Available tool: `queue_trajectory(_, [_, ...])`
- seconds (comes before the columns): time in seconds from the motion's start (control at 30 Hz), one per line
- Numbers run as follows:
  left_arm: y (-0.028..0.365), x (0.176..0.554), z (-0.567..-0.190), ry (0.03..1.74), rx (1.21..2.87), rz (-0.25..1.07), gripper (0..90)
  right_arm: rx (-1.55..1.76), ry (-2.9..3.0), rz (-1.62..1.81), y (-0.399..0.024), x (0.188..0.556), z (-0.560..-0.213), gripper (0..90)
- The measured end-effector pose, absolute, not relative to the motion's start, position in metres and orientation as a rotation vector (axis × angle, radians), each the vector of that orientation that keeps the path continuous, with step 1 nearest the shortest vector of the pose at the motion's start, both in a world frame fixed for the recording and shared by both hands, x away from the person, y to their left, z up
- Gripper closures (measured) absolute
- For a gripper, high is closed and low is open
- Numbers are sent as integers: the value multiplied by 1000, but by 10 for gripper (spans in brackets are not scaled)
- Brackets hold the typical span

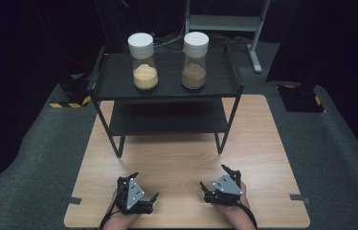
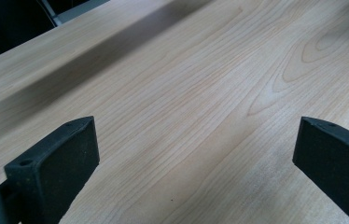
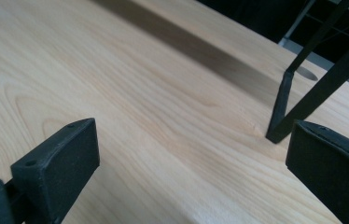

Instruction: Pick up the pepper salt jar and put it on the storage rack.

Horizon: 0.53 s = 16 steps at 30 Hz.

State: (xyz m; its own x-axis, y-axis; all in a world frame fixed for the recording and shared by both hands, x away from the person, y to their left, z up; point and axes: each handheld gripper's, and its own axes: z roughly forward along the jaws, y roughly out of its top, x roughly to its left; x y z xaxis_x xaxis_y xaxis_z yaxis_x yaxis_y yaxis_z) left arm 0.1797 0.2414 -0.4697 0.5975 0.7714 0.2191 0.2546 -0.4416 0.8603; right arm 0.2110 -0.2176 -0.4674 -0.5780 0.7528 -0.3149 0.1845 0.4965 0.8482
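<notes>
Two jars, one with pale grains and one with browner grains, stand on the black shelf at the table's far side, well apart from the left gripper and right gripper, both resting near the front edge, jaws wide and empty.

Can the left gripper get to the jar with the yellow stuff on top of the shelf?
Probably yes: the left gripper is open, and the yellow jar stands uncovered on the shelf.

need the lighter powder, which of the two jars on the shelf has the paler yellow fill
The left jar, in front of the left gripper. Its fill is pale yellow; the right jar holds a darker, browner powder. Both have white lids.
</notes>
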Motion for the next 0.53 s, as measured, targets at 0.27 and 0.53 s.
queue_trajectory(0.27, [240, 178, -469, 823, 1990, 785, 7, 783, 2091, 945, -209, 212, -460, 21])
queue_trajectory(0.53, [246, 155, -457, 867, 1911, 735, 7, 829, 2092, 1070, -230, 187, -451, 18])
